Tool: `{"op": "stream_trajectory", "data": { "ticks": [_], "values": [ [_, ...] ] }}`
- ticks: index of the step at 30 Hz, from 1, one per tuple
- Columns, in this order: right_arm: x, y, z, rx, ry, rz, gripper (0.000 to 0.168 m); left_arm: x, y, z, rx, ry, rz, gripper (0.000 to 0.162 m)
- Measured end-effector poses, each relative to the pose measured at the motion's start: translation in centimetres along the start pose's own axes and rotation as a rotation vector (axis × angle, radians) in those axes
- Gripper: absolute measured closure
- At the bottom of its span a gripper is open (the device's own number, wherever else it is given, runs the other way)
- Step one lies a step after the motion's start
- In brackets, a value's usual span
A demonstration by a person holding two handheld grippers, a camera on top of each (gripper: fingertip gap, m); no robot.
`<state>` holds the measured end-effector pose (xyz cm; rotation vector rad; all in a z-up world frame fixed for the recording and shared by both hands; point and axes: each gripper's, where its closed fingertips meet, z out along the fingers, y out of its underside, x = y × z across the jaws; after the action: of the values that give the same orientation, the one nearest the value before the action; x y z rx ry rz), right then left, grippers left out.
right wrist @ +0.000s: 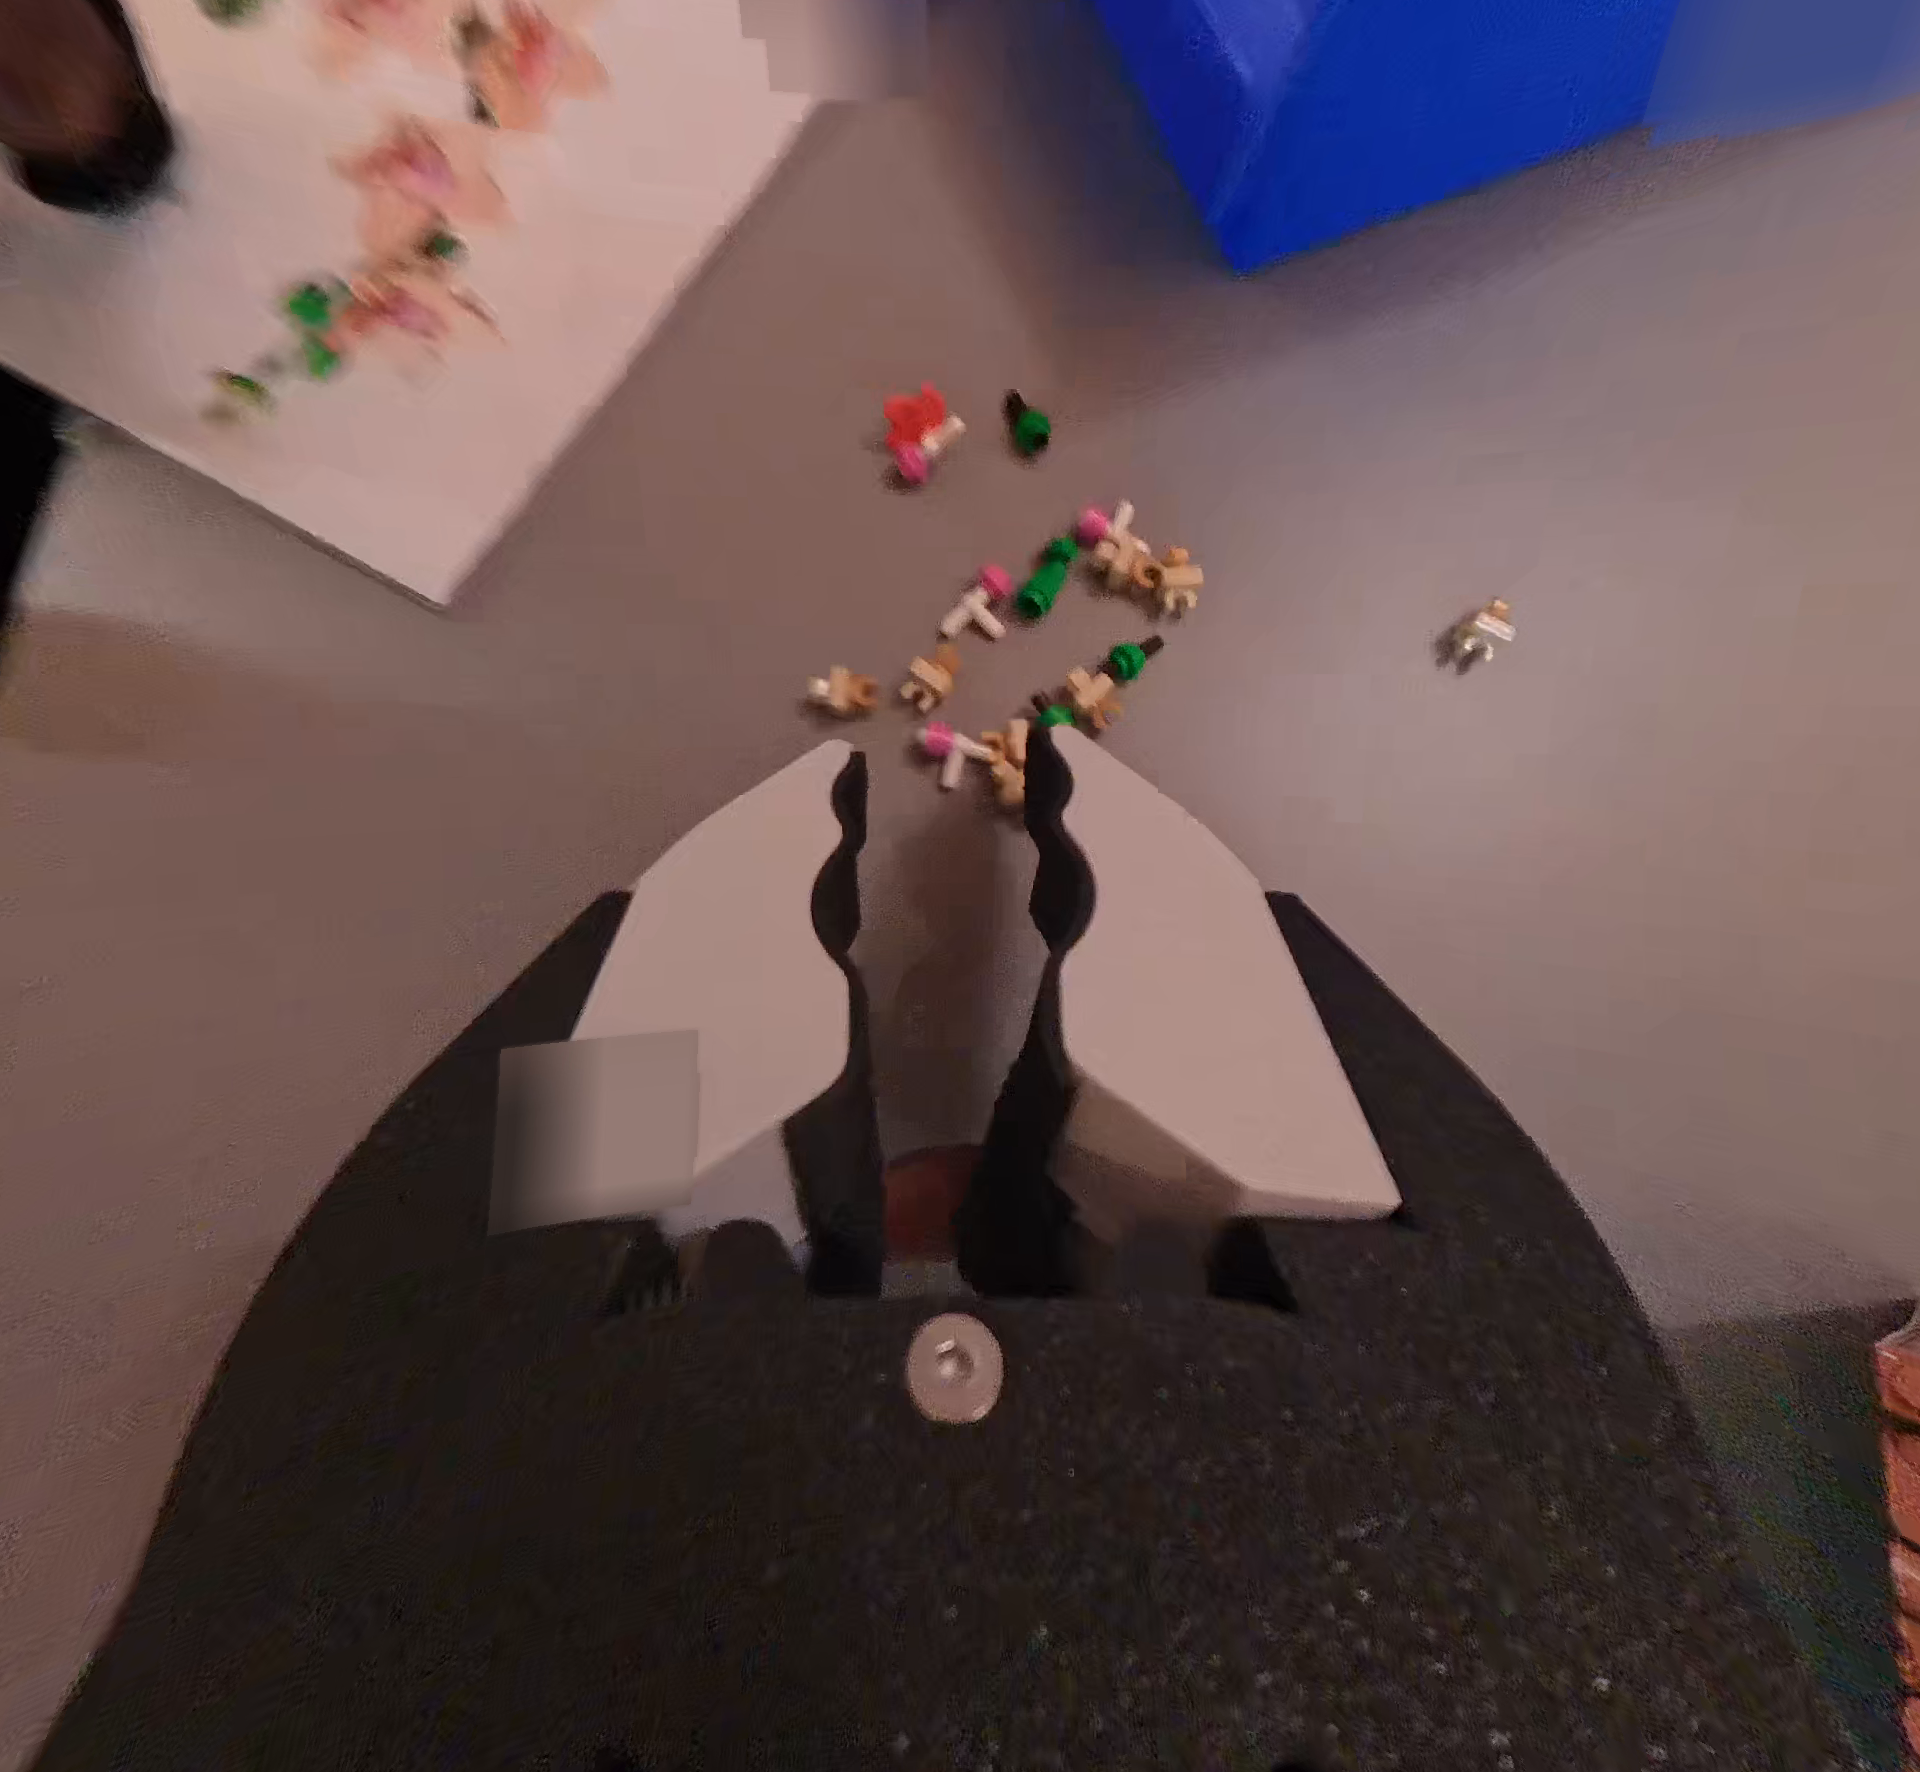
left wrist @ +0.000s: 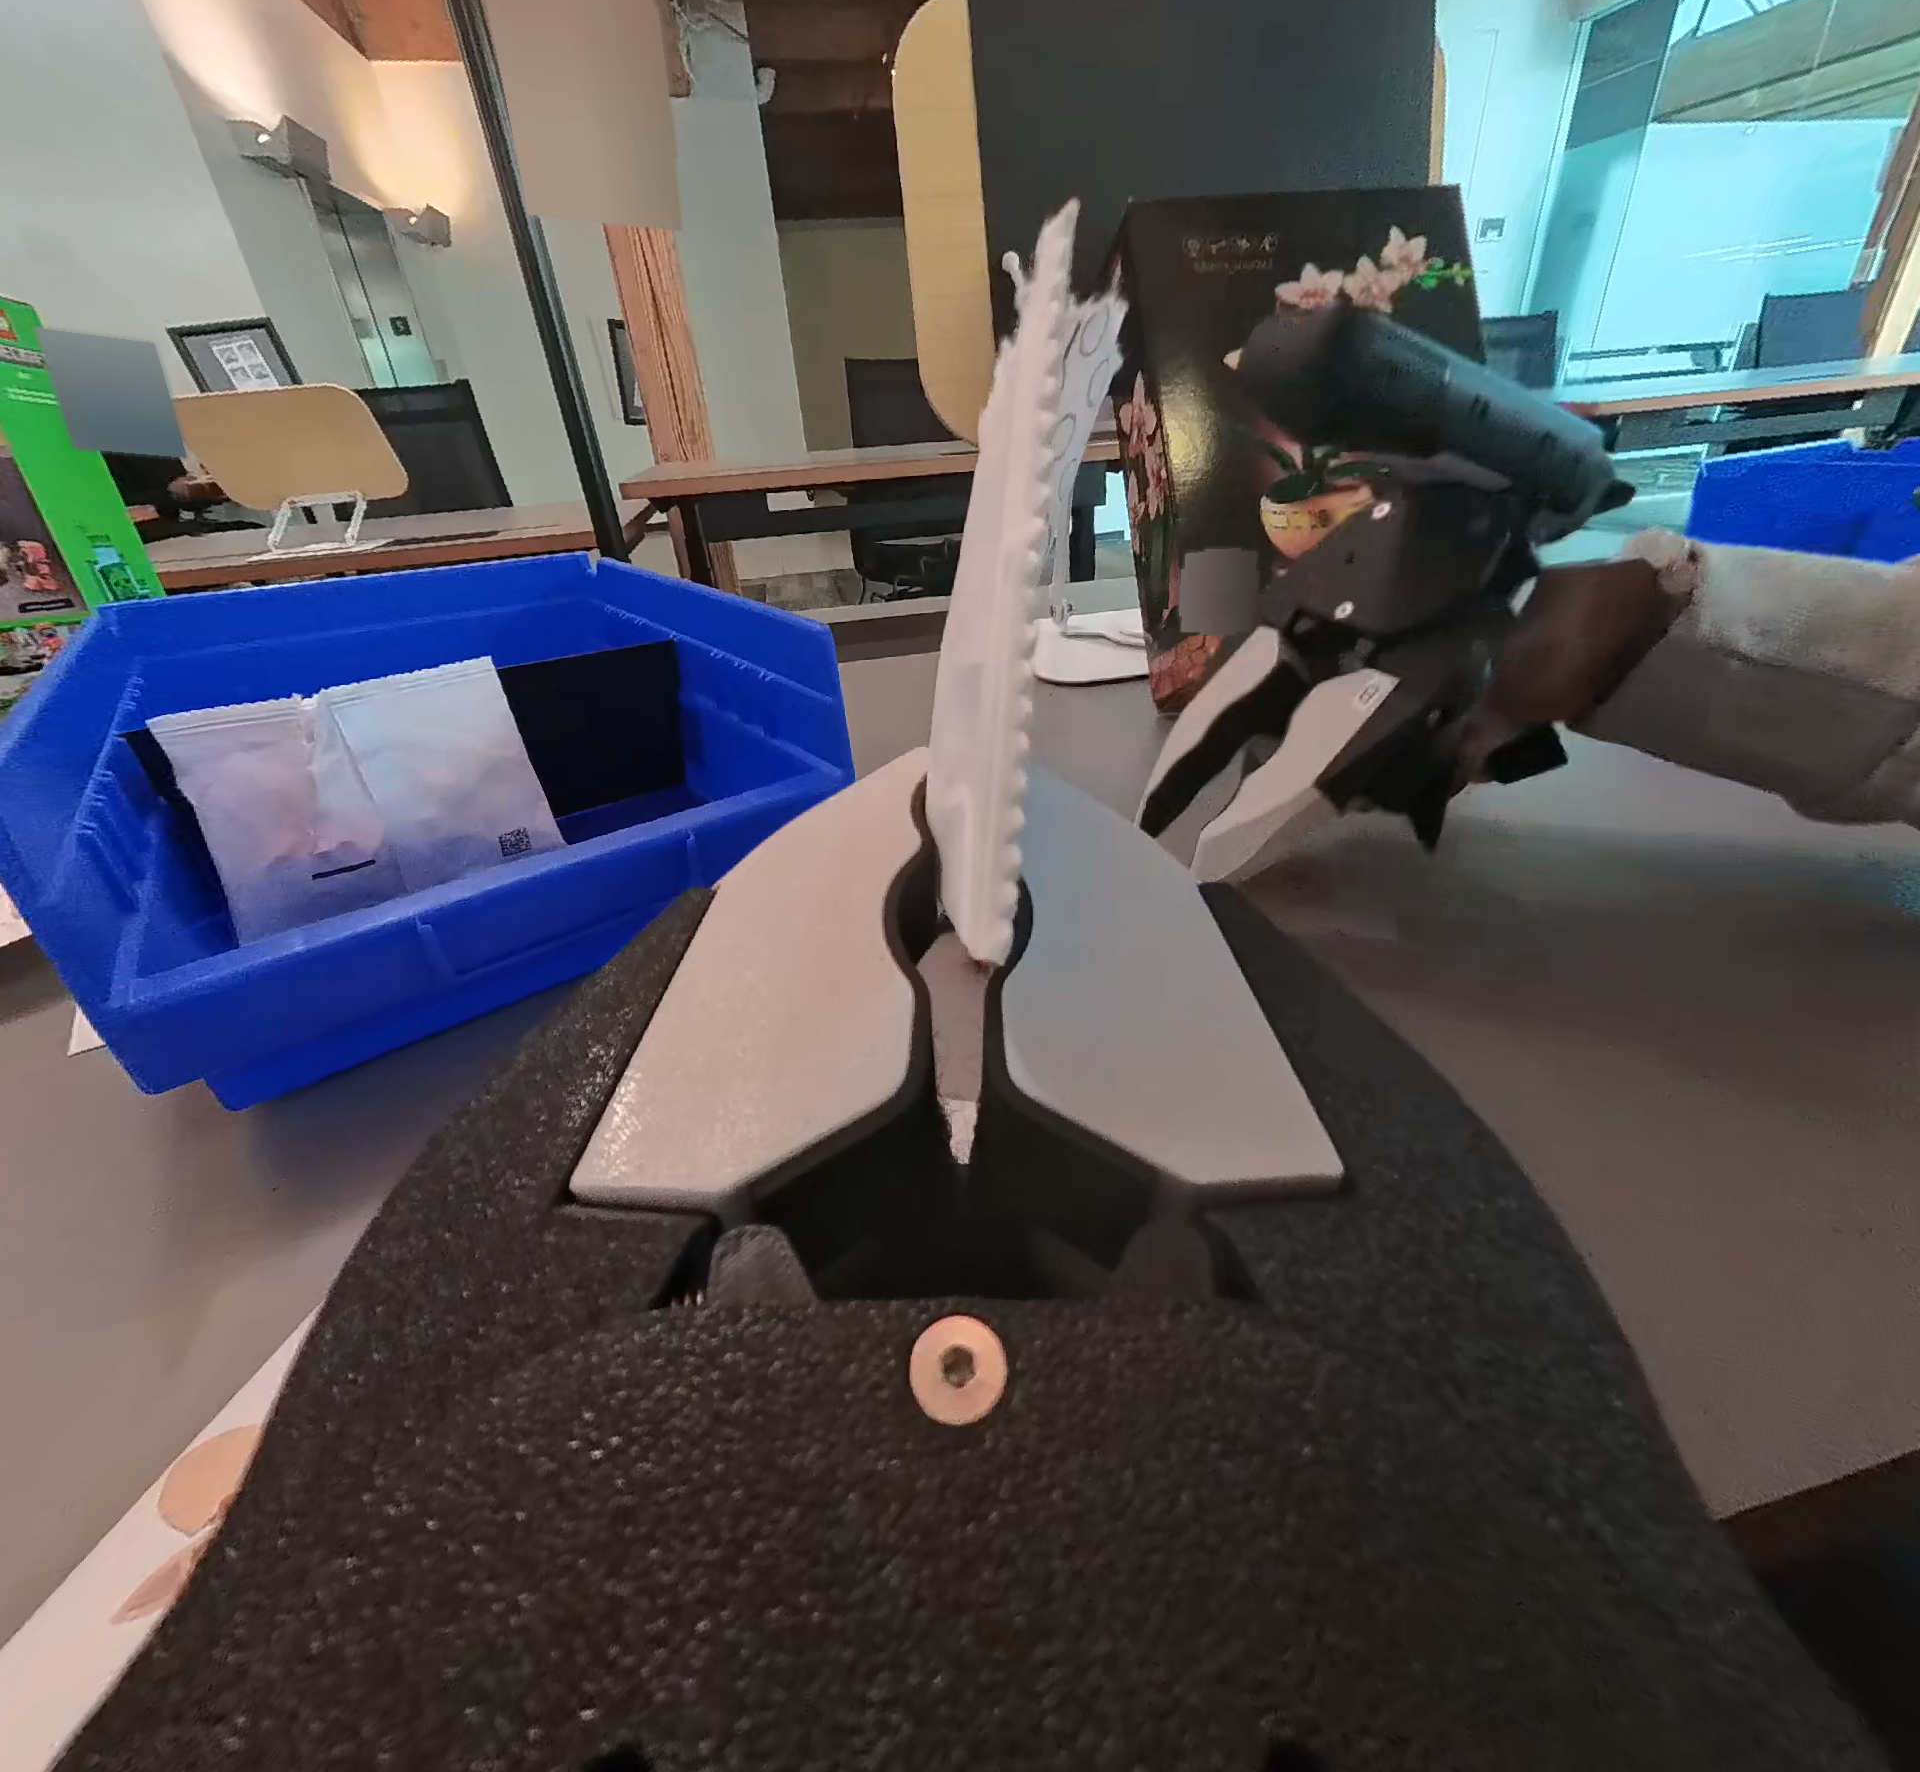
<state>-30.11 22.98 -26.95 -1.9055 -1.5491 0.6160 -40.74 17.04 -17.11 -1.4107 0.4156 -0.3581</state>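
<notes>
The room is bright, with warm lamps on the wall at upper left and cool daylight at upper right. Straight lines bend near the edges. The right wrist view is dimmer and blurry, most of all along the top.

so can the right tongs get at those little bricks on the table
Probably yes: the right tongs are open, tips at the edge of the scattered small bricks on the grey table, with nothing between them.

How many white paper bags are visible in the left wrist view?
3. Two white bags lean side by side inside the blue bin; a third, torn-topped bag stands clamped in the left tool. More could lie hidden behind the bin's walls.
</notes>
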Motion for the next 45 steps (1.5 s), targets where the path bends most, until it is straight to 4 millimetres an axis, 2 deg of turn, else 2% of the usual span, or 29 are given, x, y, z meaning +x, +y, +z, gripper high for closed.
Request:
{"op": "stream_trajectory", "data": {
  "ticks": [3,7,11,18,19,20,23,25,27,29,32,34,41,42,45],
  "values": [
    [0.6,0.9,1.0,-0.021,0.024,0.027,0.14,0.0,0.1,0.0,-0.005,0.001,0.007,0.16],
    [1.2,0.8,1.2,-0.004,0.023,0.068,0.132,0.0,0.0,0.0,0.005,0.005,0.0,0.16],
    [0.6,0.4,1.6,0.041,-0.024,0.102,0.151,0.0,0.1,0.0,0.003,0.01,-0.001,0.16],
    [0.6,0.5,1.5,0.051,-0.035,0.121,0.153,0.1,0.1,0.1,0.0,0.014,0.0,0.16],
    [0.7,0.4,1.4,0.057,-0.039,0.122,0.154,0.1,0.1,0.1,-0.003,0.015,0.001,0.16],
    [0.7,0.0,1.1,0.076,-0.037,0.128,0.161,0.1,0.2,0.1,-0.005,0.015,0.002,0.16],
    [0.4,-2.9,-1.3,0.184,-0.068,0.14,0.164,0.1,0.2,0.2,-0.009,0.014,0.006,0.16],
    [0.4,-3.7,-2.4,0.166,-0.051,0.111,0.164,0.1,0.3,0.2,-0.012,0.015,0.009,0.16],
    [0.8,-2.7,-2.4,0.098,-0.022,0.064,0.163,0.3,0.3,0.2,-0.015,0.016,0.013,0.16],
    [0.8,-0.8,-2.0,0.027,-0.032,0.075,0.158,0.4,0.3,0.2,-0.013,0.018,0.012,0.16],
    [0.6,1.2,-1.4,0.01,-0.037,0.075,0.156,0.4,0.2,0.3,-0.009,0.022,0.012,0.16],
    [1.1,2.2,-1.3,-0.018,0.004,0.063,0.155,0.6,0.3,0.2,-0.012,0.027,0.013,0.16],
    [0.8,2.1,-0.4,-0.019,-0.017,0.099,0.155,0.7,0.3,0.3,-0.013,0.031,0.017,0.16],
    [0.7,2.2,-0.1,-0.02,-0.013,0.096,0.159,0.8,0.3,0.4,-0.015,0.031,0.019,0.16],
    [0.9,2.0,-0.4,-0.012,-0.002,0.103,0.16,0.9,0.4,0.4,-0.021,0.032,0.025,0.16]
  ]
}}
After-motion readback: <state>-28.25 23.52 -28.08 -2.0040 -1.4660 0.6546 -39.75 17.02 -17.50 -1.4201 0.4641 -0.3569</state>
